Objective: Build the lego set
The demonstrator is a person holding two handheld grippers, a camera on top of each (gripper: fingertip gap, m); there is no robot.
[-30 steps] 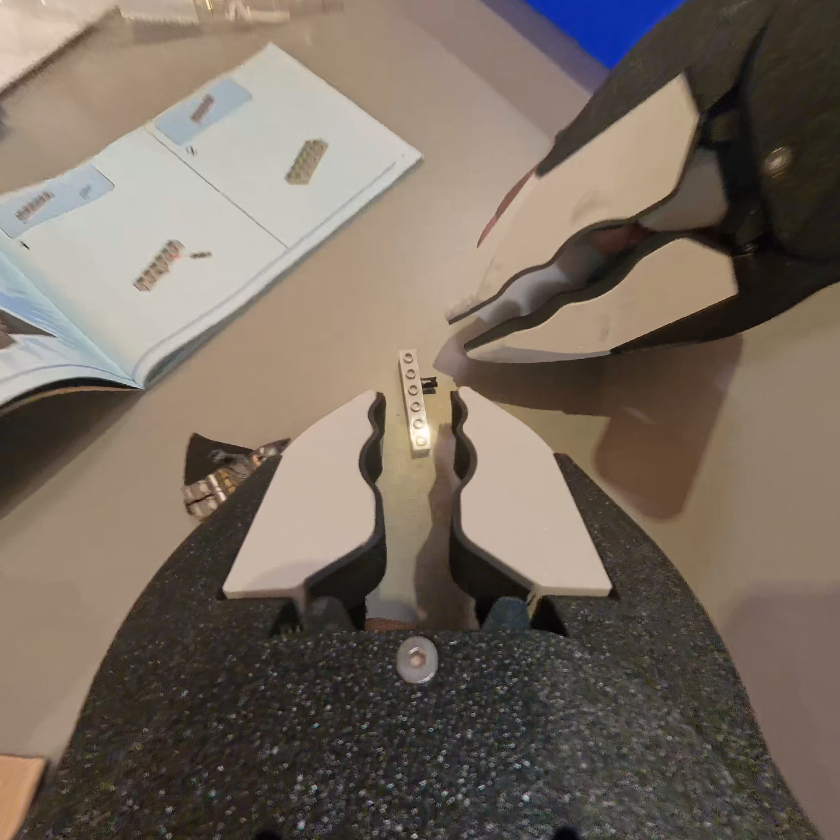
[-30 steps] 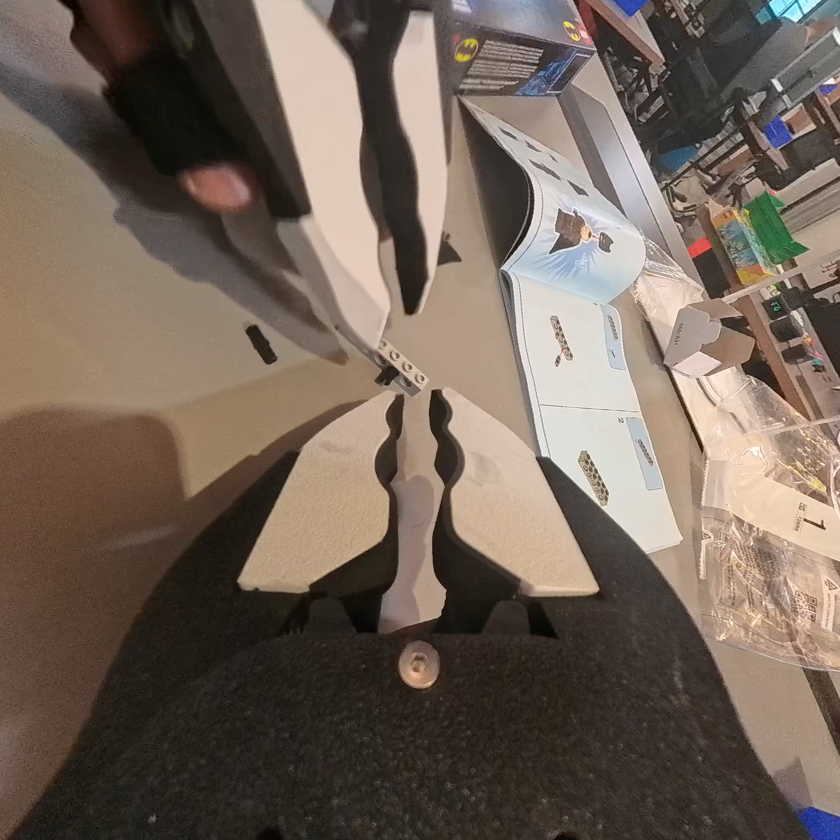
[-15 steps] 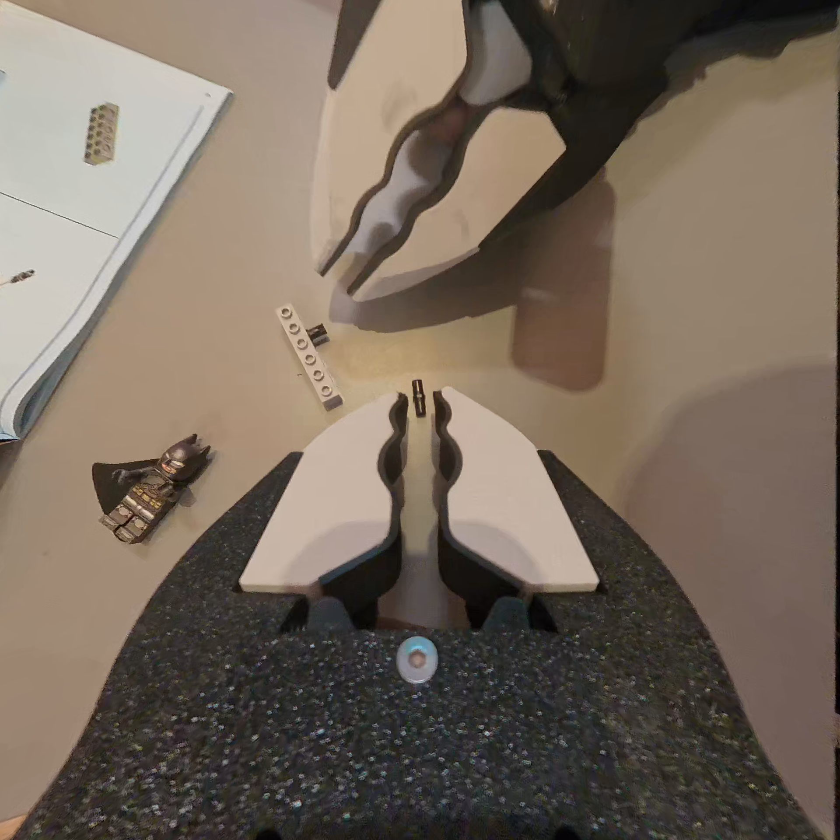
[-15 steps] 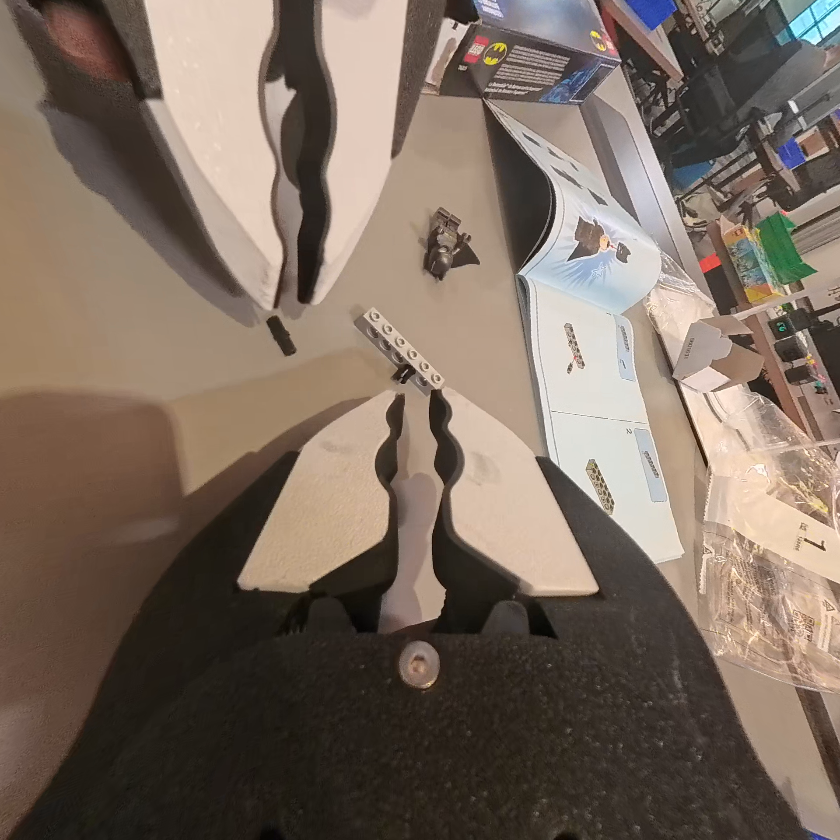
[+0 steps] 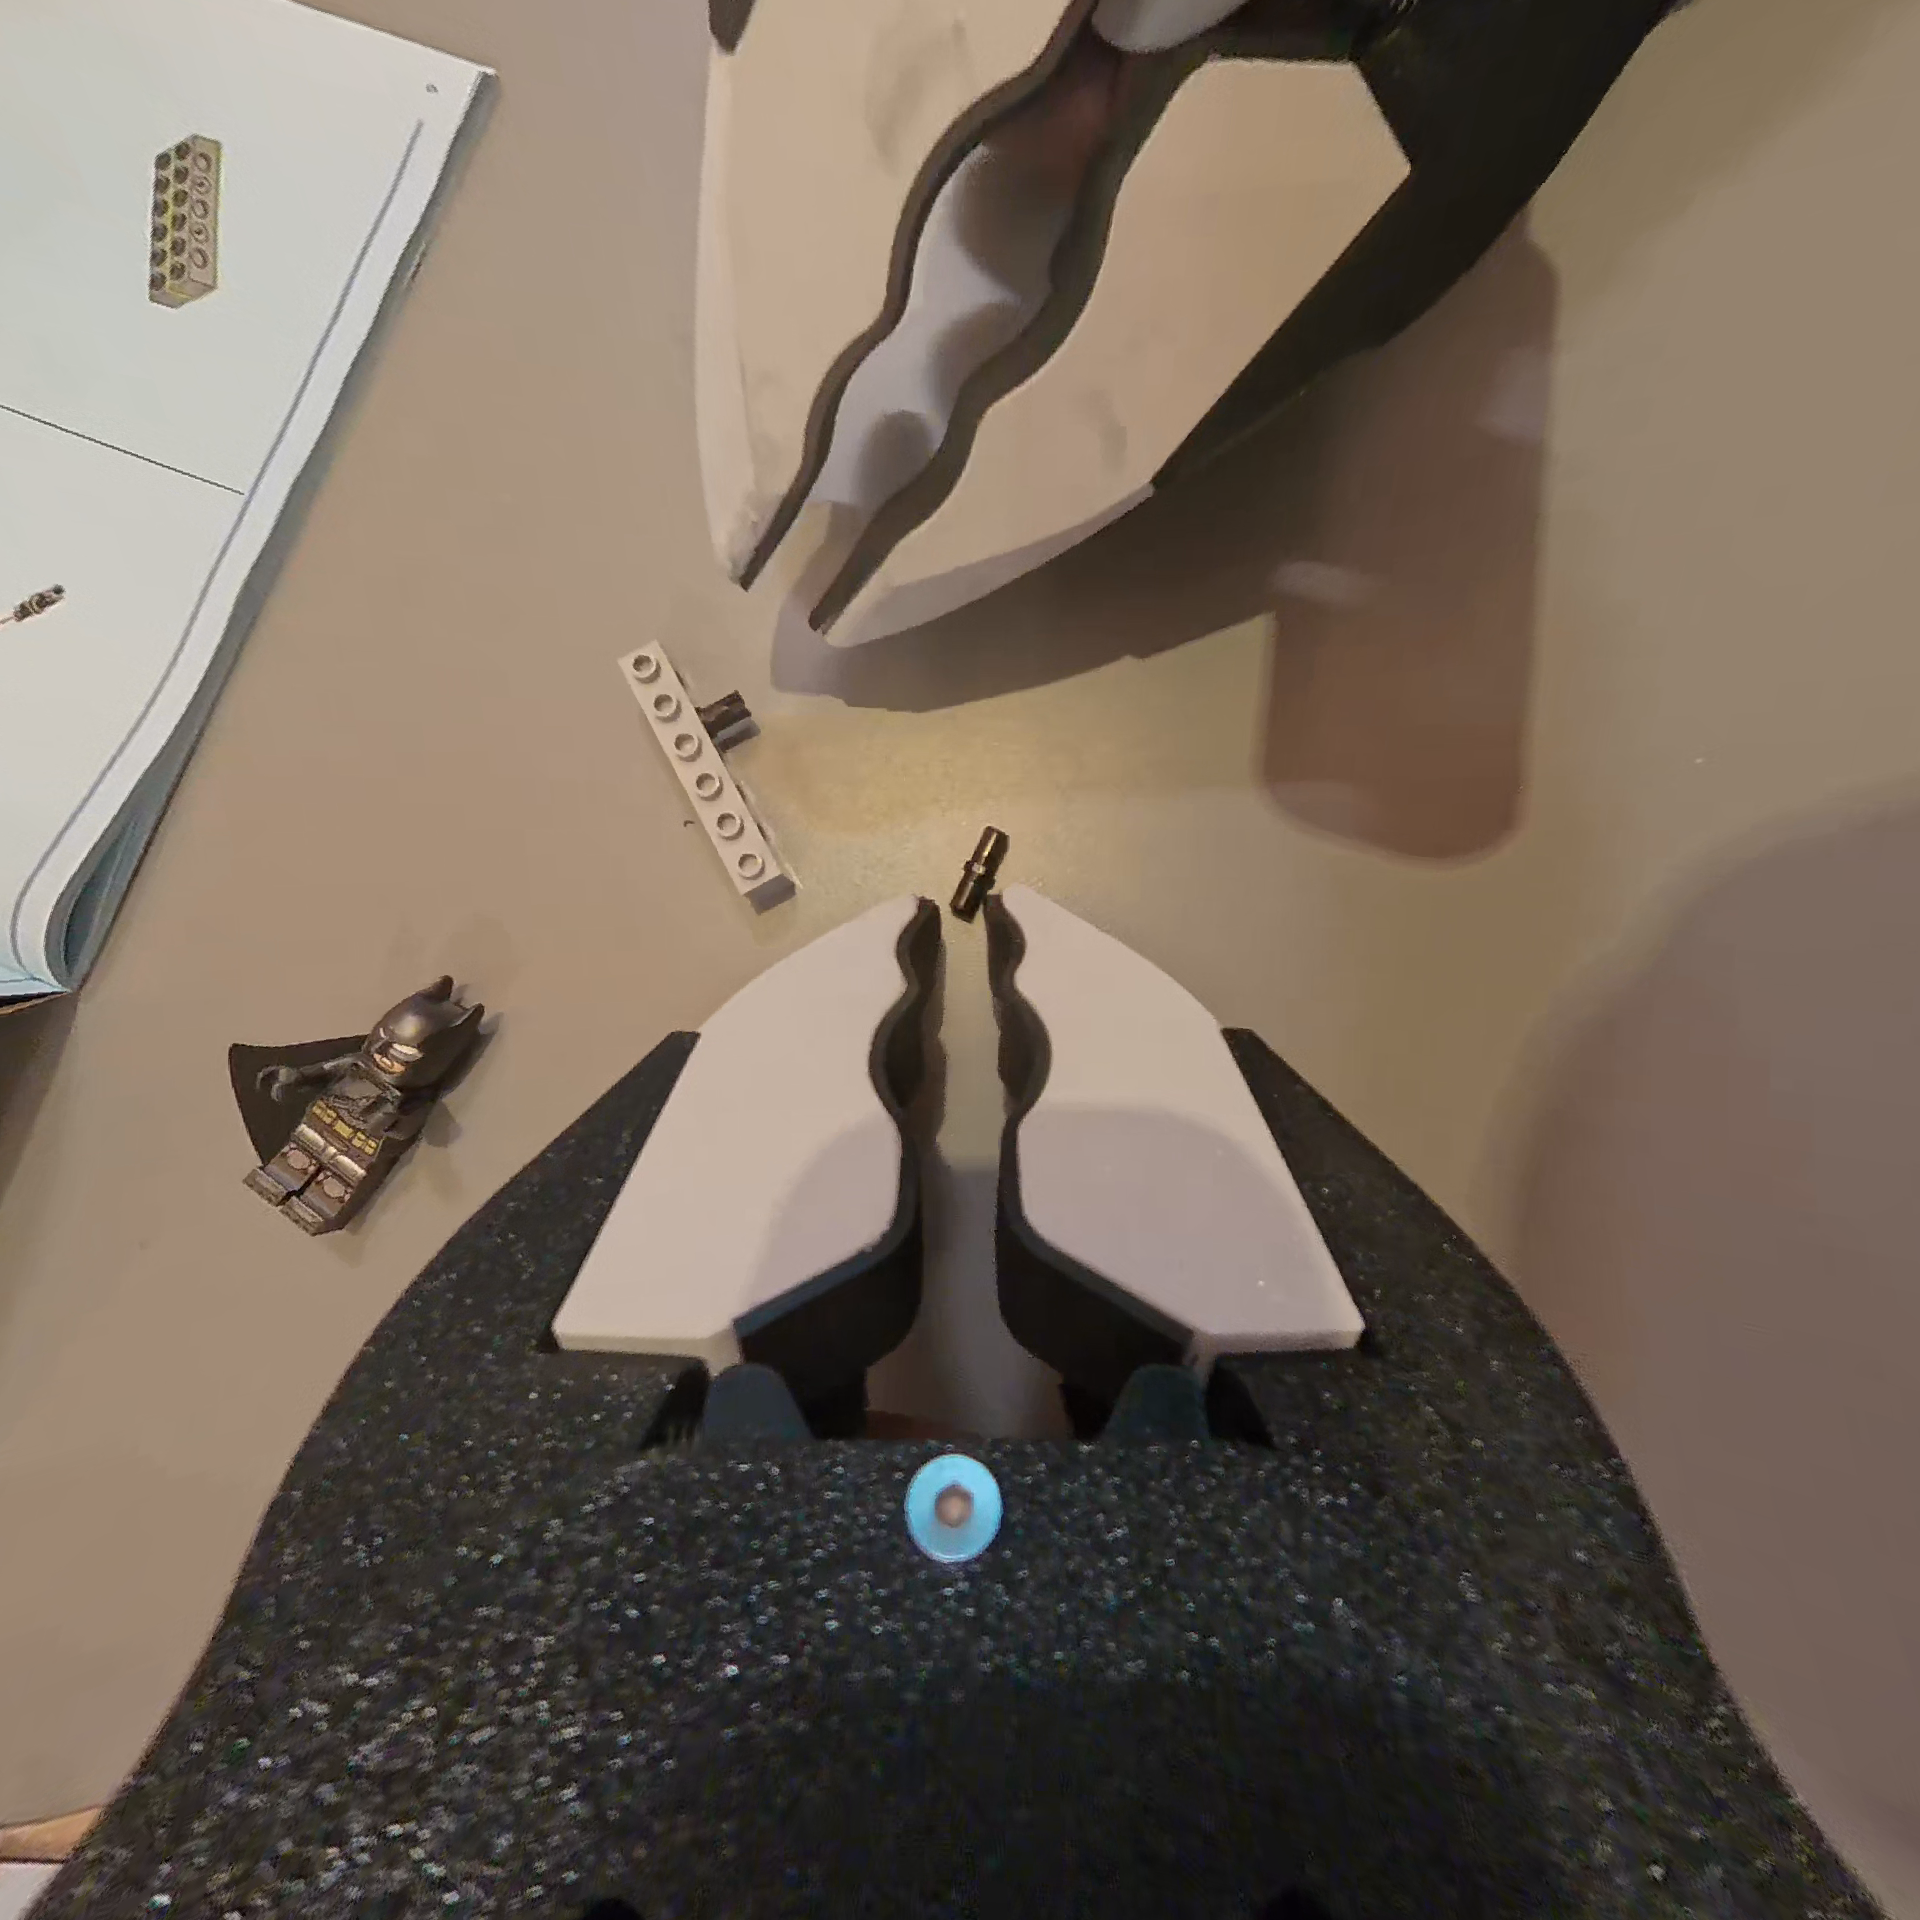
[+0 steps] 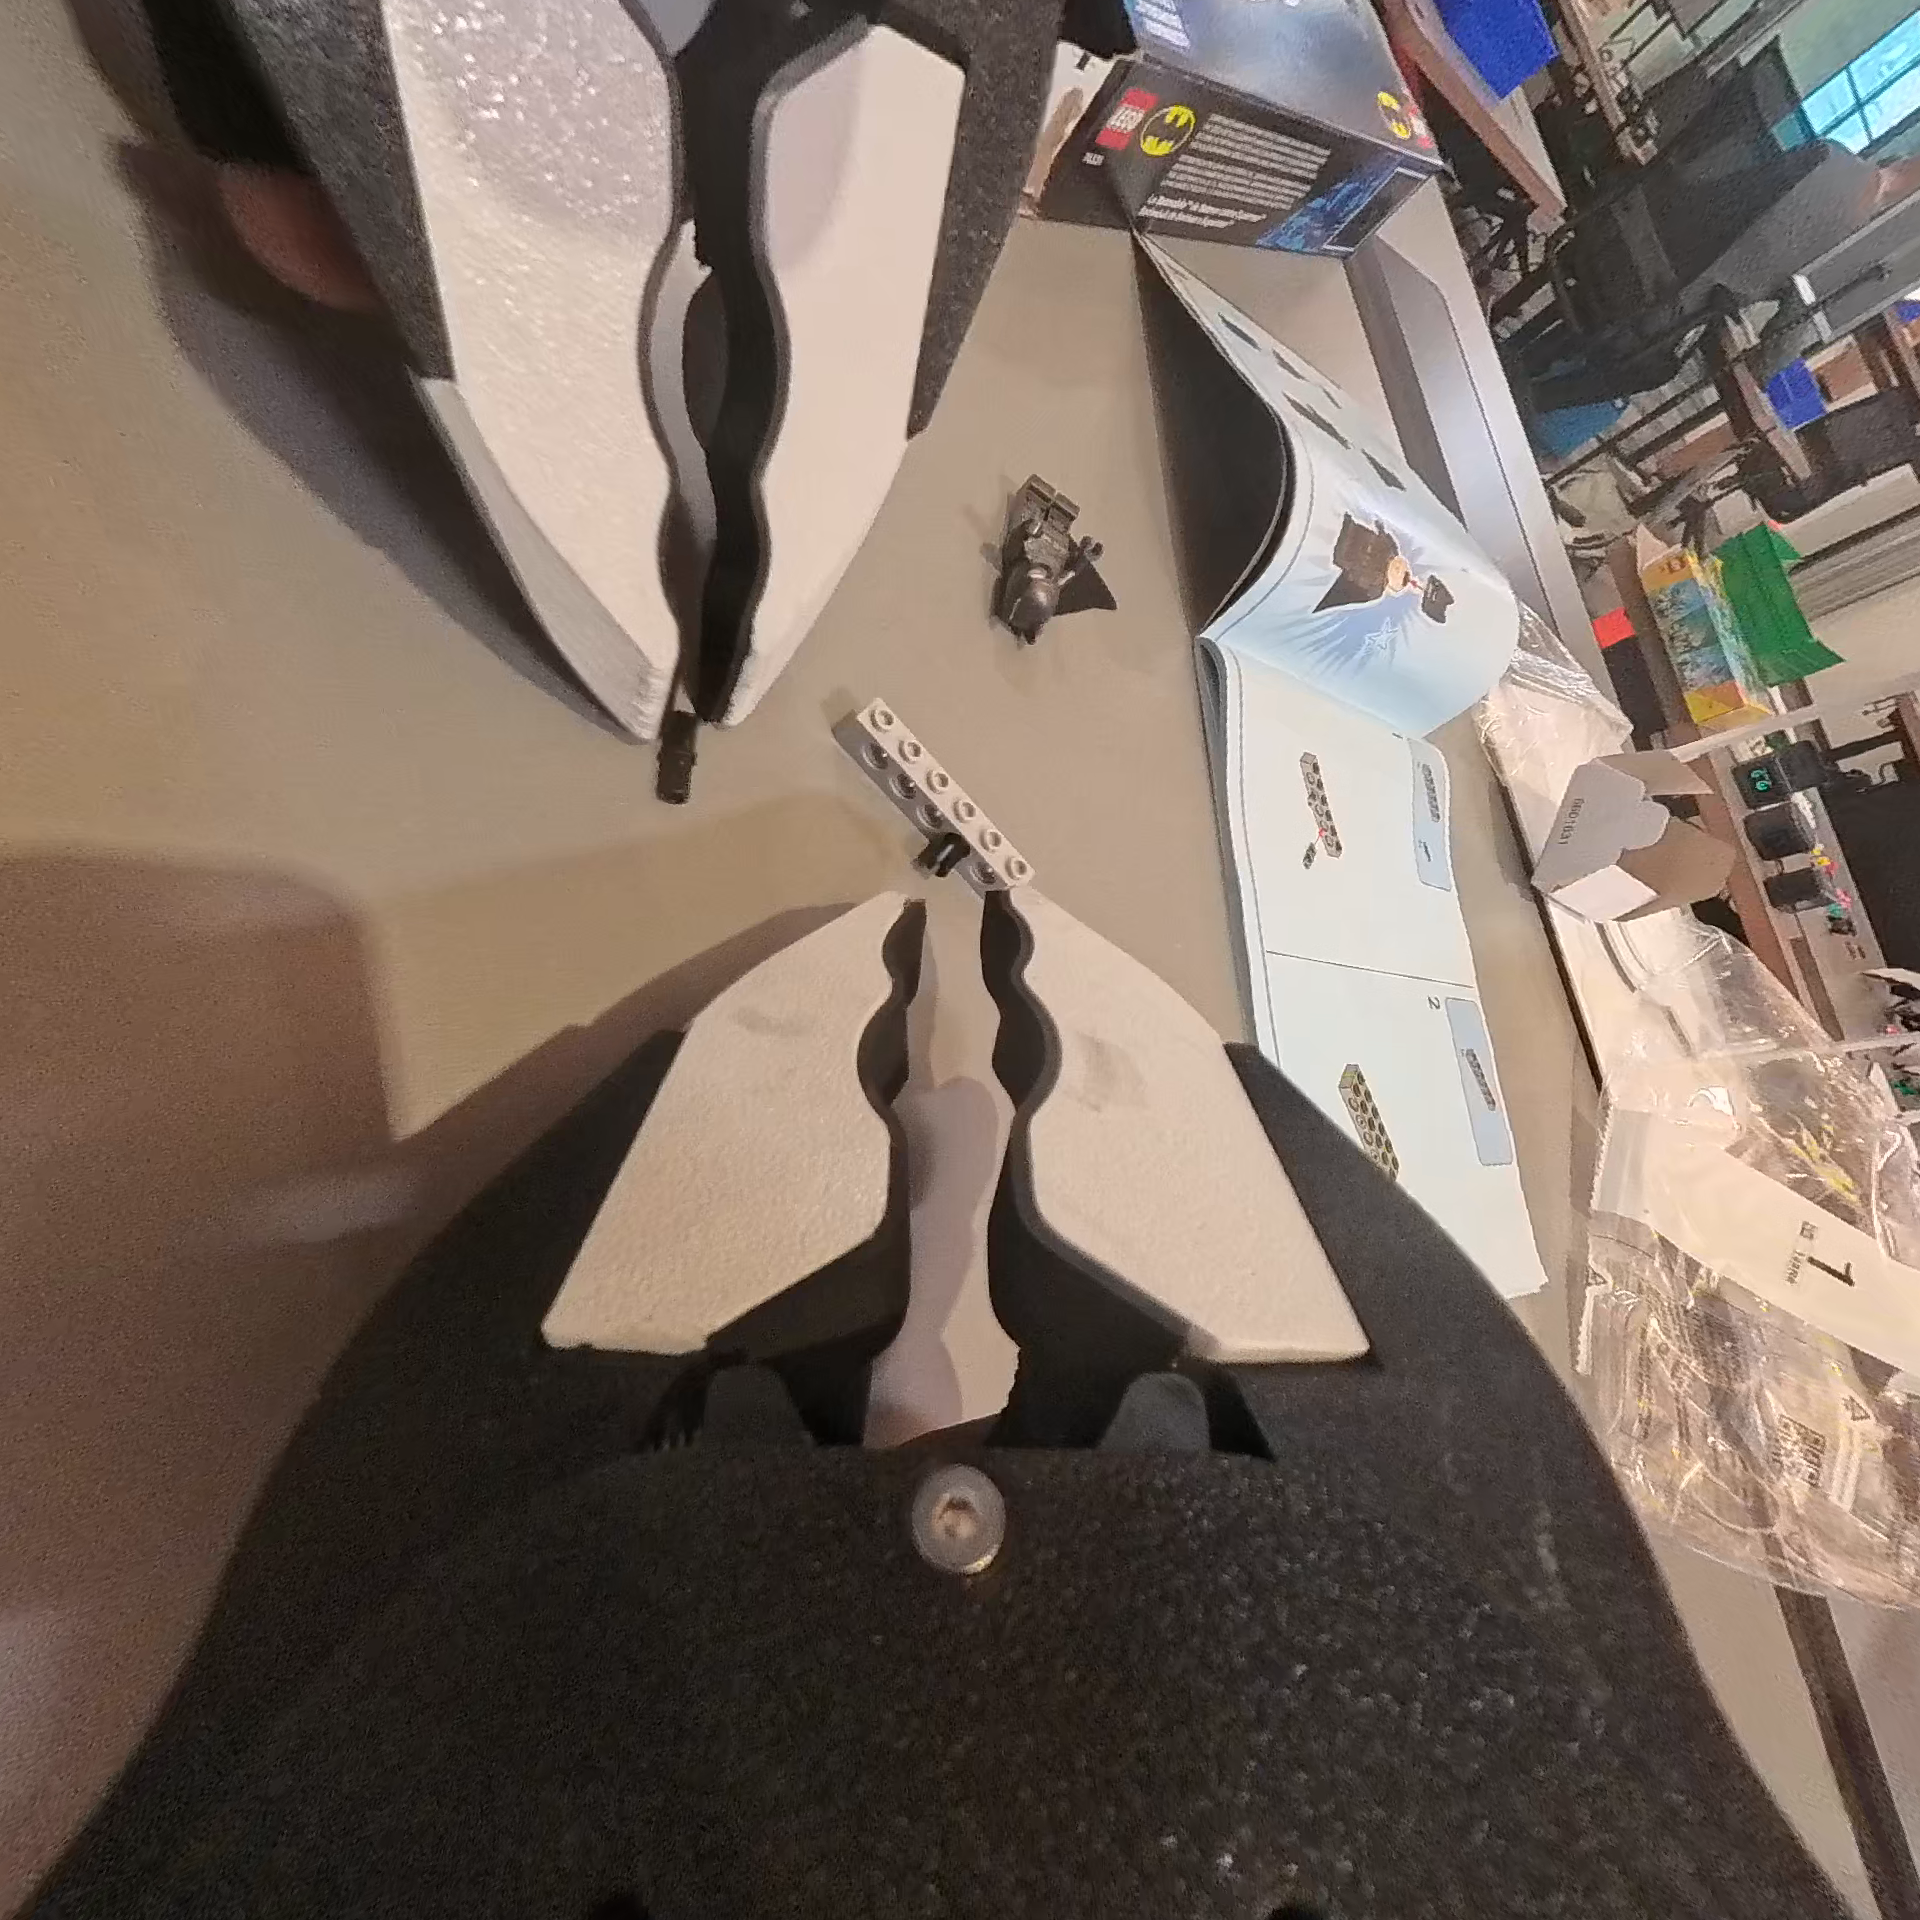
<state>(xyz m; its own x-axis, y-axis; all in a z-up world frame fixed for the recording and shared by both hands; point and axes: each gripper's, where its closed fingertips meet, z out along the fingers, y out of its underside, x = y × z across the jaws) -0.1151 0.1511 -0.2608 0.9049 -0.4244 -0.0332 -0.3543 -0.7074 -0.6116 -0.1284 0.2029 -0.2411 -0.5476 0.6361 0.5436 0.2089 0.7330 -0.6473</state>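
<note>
The small black plastic connector pin [image 5: 978, 873] lay on the tan bench [image 5: 1455, 1091]. It looked light, rigid and slick, apt to roll, and best pinched across its middle collar. The left tongs [image 5: 961, 902] stood narrowly apart around its near end; whether they pinched it, I could not tell. The right tongs [image 6: 954, 899], slightly apart and empty, hung just beside the studded grey plastic beam [image 6: 935, 795].

The left gripper [image 5: 961, 906] left the grey beam [image 5: 709, 774] for the black pin [image 5: 977, 871].

Black speckled foam gripper [image 5: 961, 906] bodies, pale grey wedge fingers [image 5: 800, 1132] with wavy black pads, silver centre screw [image 5: 953, 1505]
</note>
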